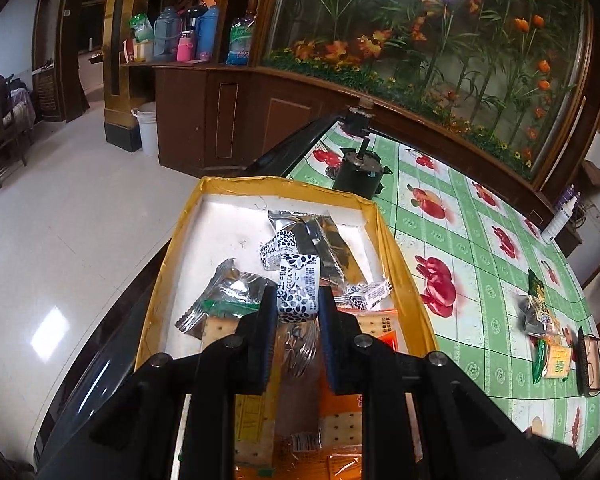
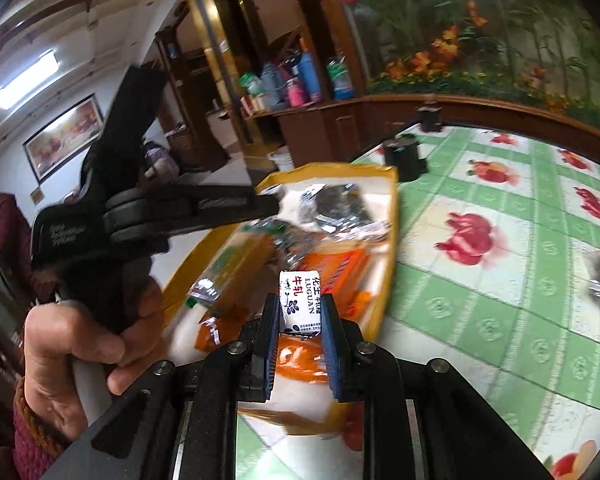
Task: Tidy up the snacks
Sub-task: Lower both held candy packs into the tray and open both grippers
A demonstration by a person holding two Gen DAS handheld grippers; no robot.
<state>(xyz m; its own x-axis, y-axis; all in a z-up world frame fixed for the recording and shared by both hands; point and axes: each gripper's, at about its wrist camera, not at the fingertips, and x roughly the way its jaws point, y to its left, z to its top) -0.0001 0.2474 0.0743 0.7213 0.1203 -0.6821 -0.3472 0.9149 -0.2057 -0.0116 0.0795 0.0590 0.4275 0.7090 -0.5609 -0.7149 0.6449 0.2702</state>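
Observation:
A yellow-rimmed box (image 1: 396, 248) with a white floor holds several snack packets: silver wrappers, orange cracker packs and small black-and-white candies. My left gripper (image 1: 298, 300) hangs over the box, shut on a black-and-white wrapped candy (image 1: 298, 288). My right gripper (image 2: 300, 308) is shut on another white candy (image 2: 300, 300) with red and dark print, above the near part of the same box (image 2: 392, 216). The left gripper's body (image 2: 148, 208), held by a hand (image 2: 80, 344), crosses the left of the right wrist view.
The box sits at the edge of a table with a green cloth printed with red fruit (image 1: 480, 240). More snack packets (image 1: 544, 332) lie at the right. Two dark cylinders (image 1: 360, 168) stand beyond the box. A wooden cabinet with bottles and a flower display lies behind.

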